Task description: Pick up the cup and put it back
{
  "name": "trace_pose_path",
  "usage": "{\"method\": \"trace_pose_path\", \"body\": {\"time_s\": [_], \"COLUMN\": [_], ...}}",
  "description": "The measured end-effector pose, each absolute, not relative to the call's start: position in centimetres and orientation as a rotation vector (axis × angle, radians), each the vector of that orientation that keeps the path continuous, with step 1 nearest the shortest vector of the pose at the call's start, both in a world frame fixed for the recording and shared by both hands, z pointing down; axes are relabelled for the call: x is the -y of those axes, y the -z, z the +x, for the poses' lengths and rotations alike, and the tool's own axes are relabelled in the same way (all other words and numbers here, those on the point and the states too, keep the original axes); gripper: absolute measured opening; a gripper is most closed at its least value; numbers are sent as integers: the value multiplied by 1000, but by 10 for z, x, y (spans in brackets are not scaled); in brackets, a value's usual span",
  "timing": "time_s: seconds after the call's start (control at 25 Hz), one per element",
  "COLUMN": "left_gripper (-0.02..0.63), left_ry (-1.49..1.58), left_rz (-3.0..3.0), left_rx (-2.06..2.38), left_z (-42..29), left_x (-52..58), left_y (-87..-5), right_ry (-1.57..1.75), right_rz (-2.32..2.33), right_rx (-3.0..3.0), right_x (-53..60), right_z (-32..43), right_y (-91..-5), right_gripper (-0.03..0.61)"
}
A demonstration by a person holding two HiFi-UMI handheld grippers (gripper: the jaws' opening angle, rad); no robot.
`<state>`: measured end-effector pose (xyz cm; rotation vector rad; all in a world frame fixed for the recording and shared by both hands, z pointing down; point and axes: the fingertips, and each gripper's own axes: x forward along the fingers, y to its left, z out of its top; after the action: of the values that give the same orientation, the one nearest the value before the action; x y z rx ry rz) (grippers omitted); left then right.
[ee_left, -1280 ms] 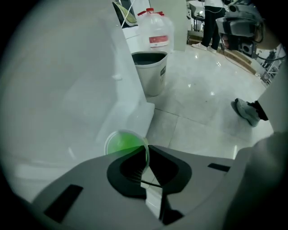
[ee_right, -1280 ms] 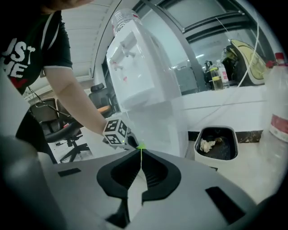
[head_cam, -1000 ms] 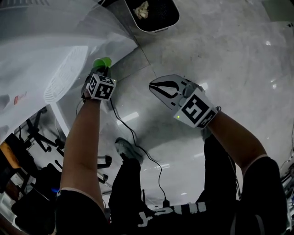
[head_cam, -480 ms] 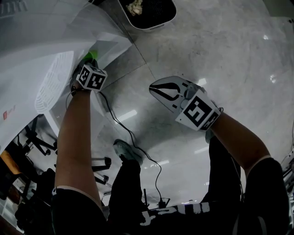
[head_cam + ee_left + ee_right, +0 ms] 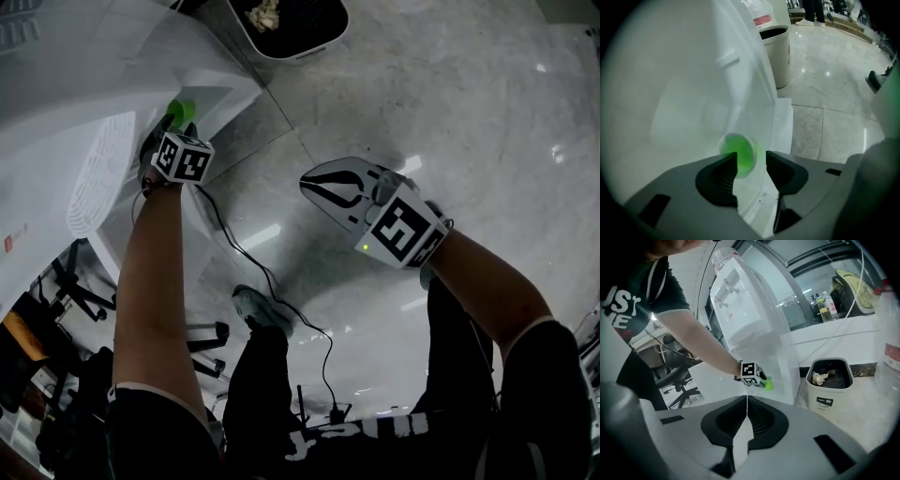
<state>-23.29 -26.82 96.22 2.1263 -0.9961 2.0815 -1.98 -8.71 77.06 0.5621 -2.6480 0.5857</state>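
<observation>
The green cup (image 5: 180,113) stands at the edge of a white water dispenser (image 5: 84,84), mouth up. In the left gripper view the cup (image 5: 740,157) sits just beyond the jaws, its right side in the gap between them. My left gripper (image 5: 751,166) is opening, and its pads stand clear of the cup wall. Its marker cube (image 5: 182,157) shows in the head view, at the end of a bare forearm. My right gripper (image 5: 323,183) hangs over the floor, shut and empty. From the right gripper view (image 5: 746,406) the cup (image 5: 767,383) shows beside the left cube.
A white waste bin (image 5: 300,23) with crumpled paper inside stands on the grey tiled floor past the dispenser, also in the right gripper view (image 5: 829,380). A black cable runs down by the person's shoe (image 5: 258,309). An office chair (image 5: 679,380) stands to the left.
The left gripper carried the green cup up and to the left, from over the floor to the dispenser's edge. The right gripper has barely moved.
</observation>
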Motion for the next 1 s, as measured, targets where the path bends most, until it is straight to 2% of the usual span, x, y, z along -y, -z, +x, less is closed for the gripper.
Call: {"method": "trace_pose_path", "body": {"time_s": [0.2, 0.48, 0.72, 0.84, 1.0], "left_gripper": [236, 238, 236, 220, 147], "left_ry": [-2039, -1911, -1603, -1349, -1073], "left_rz": [2133, 2148, 2179, 2201, 2265], "left_rx": [1070, 1132, 1162, 1145, 1120], "left_z": [-231, -218, -189, -170, -141], "left_x": [260, 229, 167, 128, 84], "left_y": [-949, -923, -871, -826, -723], "right_ry": [-584, -558, -556, -578, -580], "right_rz": [564, 561, 550, 569, 597], "right_rx": [2655, 2668, 2659, 2649, 2626], "right_x": [84, 70, 49, 41, 37], "right_z": [-20, -22, -26, -27, -26], "right_y": [-764, -748, -717, -688, -625], "right_gripper": [35, 35, 35, 35, 35]}}
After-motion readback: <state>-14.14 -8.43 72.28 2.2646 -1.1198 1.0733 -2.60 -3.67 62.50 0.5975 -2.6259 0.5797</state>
